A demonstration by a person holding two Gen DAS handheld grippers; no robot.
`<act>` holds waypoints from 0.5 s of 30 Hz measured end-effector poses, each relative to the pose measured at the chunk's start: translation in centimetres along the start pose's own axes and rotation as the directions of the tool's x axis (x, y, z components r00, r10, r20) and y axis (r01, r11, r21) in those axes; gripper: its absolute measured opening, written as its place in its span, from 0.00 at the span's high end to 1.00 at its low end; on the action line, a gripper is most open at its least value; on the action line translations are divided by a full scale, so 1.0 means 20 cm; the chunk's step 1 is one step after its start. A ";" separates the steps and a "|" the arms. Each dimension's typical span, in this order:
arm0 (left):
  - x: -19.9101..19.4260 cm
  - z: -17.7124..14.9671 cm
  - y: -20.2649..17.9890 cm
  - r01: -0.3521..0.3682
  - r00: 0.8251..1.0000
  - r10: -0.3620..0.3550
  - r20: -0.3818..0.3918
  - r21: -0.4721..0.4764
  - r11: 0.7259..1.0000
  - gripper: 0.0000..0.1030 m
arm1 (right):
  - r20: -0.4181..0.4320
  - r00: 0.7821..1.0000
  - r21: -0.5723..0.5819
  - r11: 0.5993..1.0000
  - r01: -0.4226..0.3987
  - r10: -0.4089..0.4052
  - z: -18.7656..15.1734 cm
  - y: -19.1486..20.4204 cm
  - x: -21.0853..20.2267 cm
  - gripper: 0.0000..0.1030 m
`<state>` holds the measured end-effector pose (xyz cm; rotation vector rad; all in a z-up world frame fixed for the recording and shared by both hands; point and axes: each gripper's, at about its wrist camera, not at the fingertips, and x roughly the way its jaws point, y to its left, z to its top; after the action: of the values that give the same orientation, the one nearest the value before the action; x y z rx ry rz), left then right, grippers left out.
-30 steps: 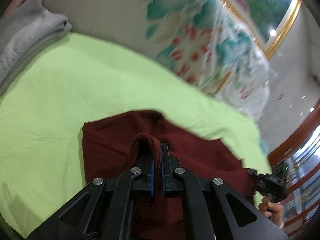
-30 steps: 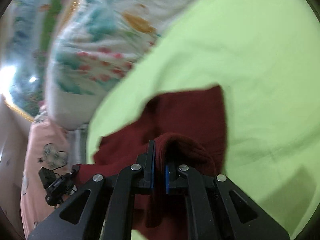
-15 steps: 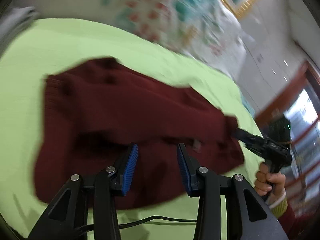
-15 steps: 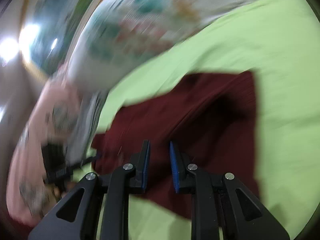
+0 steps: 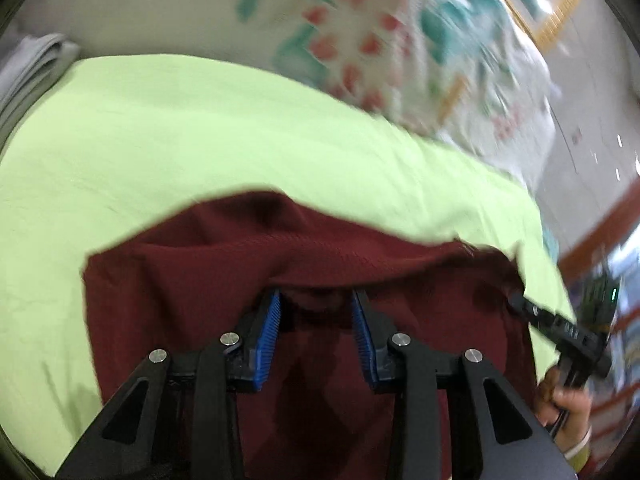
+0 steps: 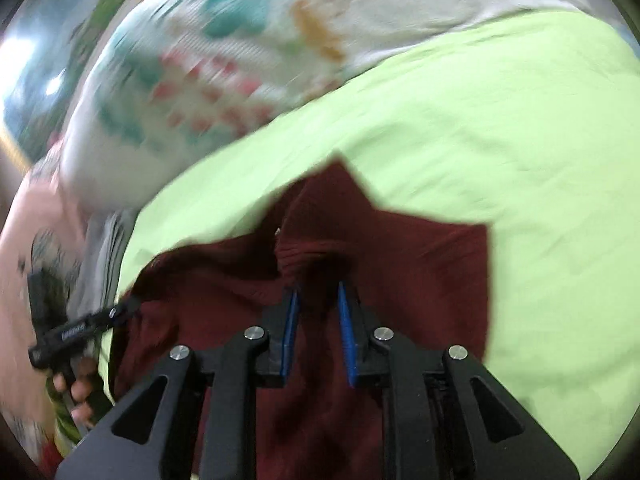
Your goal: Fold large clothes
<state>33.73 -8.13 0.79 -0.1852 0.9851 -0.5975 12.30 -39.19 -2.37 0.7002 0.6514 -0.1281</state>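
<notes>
Spreading across most of what I can see is a lime-green cotton sheet [image 5: 208, 132] stretched over the bed, smooth apart from a few faint creases. Behind it slumps a bulky white quilt printed with teal leaves and red flowers [image 5: 360, 40], and at the far left corner sits a folded stack of grey cloth [image 5: 32, 64].

On the sheet lies the dark maroon knitted garment [image 5: 192, 280], partly folded, with a raised fold running across its middle. From the right wrist view one pointed corner of it juts toward the quilt and a bunched ridge of knit stands up just ahead of the blue pads.

Both pairs of tongs hover low over the garment's near part, angled downward. The left tongs [image 5: 316, 312] have just been opening and then eased a little narrower; their blue ribbed pads stand apart, with the fold's edge just beyond the tips and nothing pinched between them. The right tongs [image 6: 318, 300] have also opened, to a narrower gap; the bunched knit lies between and just past the tips, though the pads are not pressing on it.

Each view catches the other tool at the garment's far edge, gripped by a bare hand [image 5: 568, 408] with fingers curled round the handle.
</notes>
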 end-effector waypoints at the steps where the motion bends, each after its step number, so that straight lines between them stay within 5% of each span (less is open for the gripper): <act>1: -0.01 0.02 0.04 -0.025 0.999 0.026 0.021 -0.031 0.999 0.62 | 0.020 1.000 0.048 0.999 0.003 -0.004 0.01 -0.05 -0.02 0.77; 6: -0.11 0.00 0.22 -0.025 0.997 0.035 0.070 -0.136 0.990 0.59 | 0.031 1.000 0.079 0.997 -0.004 0.001 -0.05 -0.08 -0.10 0.77; 15: -0.42 -0.38 0.32 0.014 0.995 0.007 0.097 -0.219 0.976 0.56 | 0.000 0.997 0.039 0.996 -0.078 0.078 -0.24 0.07 -0.19 0.77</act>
<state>26.57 2.60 0.06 -0.4089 0.9550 -0.4773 7.22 -35.51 -2.11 0.7621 0.6237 -0.0684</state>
